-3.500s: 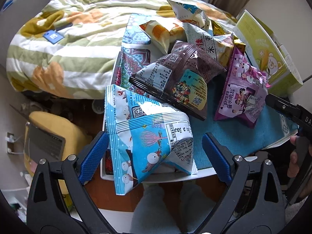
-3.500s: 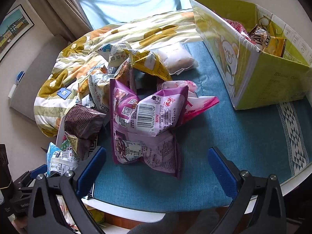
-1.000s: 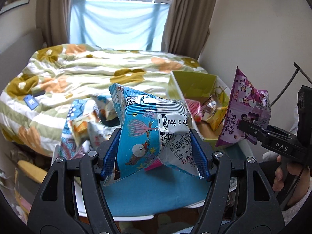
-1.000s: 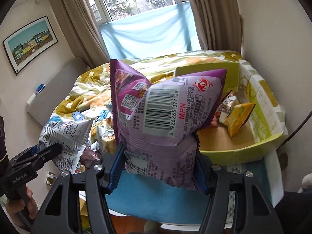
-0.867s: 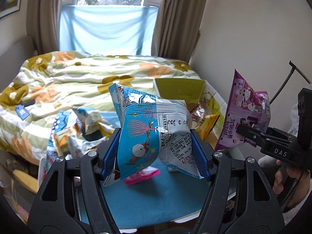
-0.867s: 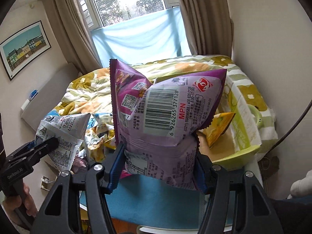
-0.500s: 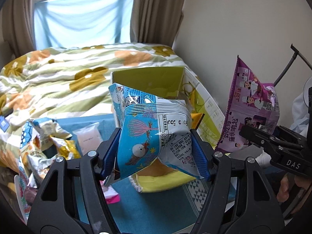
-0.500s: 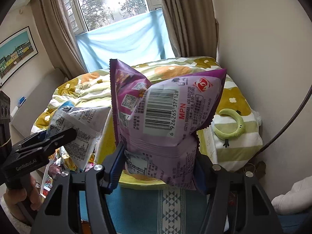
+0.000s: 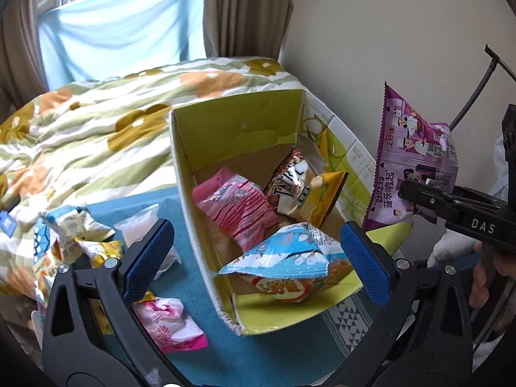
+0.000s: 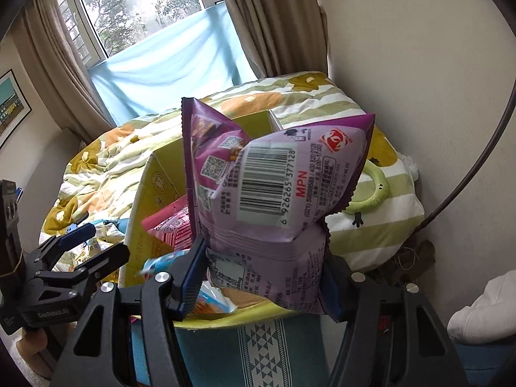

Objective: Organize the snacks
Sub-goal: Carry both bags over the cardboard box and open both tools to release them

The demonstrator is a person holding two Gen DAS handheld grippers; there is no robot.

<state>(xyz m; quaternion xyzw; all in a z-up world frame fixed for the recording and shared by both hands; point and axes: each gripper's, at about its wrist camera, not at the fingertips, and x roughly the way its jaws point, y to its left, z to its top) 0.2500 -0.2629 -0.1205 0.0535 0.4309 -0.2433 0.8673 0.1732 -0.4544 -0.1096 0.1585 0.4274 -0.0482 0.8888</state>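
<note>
Your left hand-held gripper (image 9: 254, 254) has just opened, dropping the blue snack bag (image 9: 283, 267) into the green cardboard box (image 9: 232, 119); your right hand-held gripper (image 10: 261, 277) still clamps the purple snack bag (image 10: 274, 190).

Left tool (image 9: 256, 251): jaws spread wide, blue pads (image 9: 149, 259) apart with nothing between them, pointing forward and down. Seen from the right wrist view, it sits low at the left with both fingers parted. Right tool (image 10: 259, 279): jaws closed in, pads pressing on both sides of what they carry, held raised and roughly level. The right hand (image 9: 490, 277) wraps the handle at the frame's right edge in the left wrist view.
</note>
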